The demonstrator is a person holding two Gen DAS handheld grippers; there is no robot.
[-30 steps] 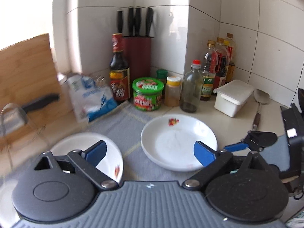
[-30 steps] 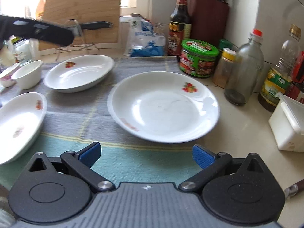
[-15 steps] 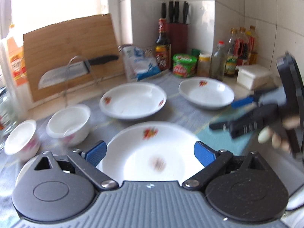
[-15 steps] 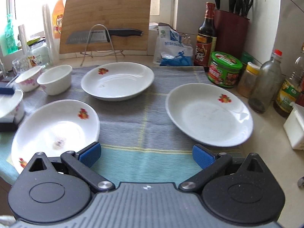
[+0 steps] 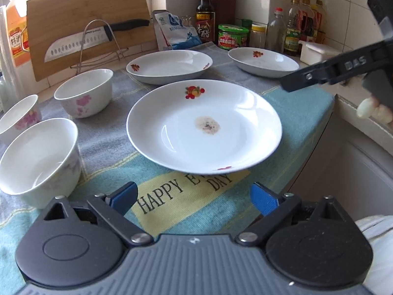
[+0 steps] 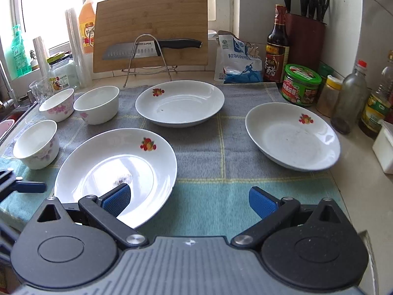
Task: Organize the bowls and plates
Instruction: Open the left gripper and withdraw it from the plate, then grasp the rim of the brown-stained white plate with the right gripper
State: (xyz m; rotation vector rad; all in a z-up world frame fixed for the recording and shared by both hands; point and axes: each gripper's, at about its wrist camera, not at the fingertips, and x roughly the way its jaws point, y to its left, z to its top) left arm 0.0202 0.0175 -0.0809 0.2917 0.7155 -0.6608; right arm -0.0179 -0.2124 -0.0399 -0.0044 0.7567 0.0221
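Observation:
Three white plates with fruit prints lie on the cloth: a near plate [image 5: 203, 125] [image 6: 115, 172] with a dark stain, a middle plate [image 5: 169, 66] [image 6: 179, 102] and a right plate [image 5: 264, 61] [image 6: 292, 135]. Three white bowls stand at the left: a near bowl [image 5: 36, 157] [image 6: 35, 142], a second bowl [image 5: 83, 91] [image 6: 97, 103] and a far bowl [image 5: 17, 115] [image 6: 56, 103]. My left gripper [image 5: 194, 198] is open and empty just short of the near plate. My right gripper [image 6: 189, 199] is open and empty over the near plate's right rim.
A striped cloth [image 6: 221, 147] covers the counter. A cutting board [image 6: 152, 24] and a knife on a wire rack [image 6: 147, 49] stand behind. Sauce bottles, jars [image 6: 301, 83] and a knife block [image 6: 305, 39] line the right back. The counter edge [image 5: 363, 113] drops off at the right.
Both grippers have pulled back and swung left. The near plate and the bowls have come into view. Both stay open and empty.

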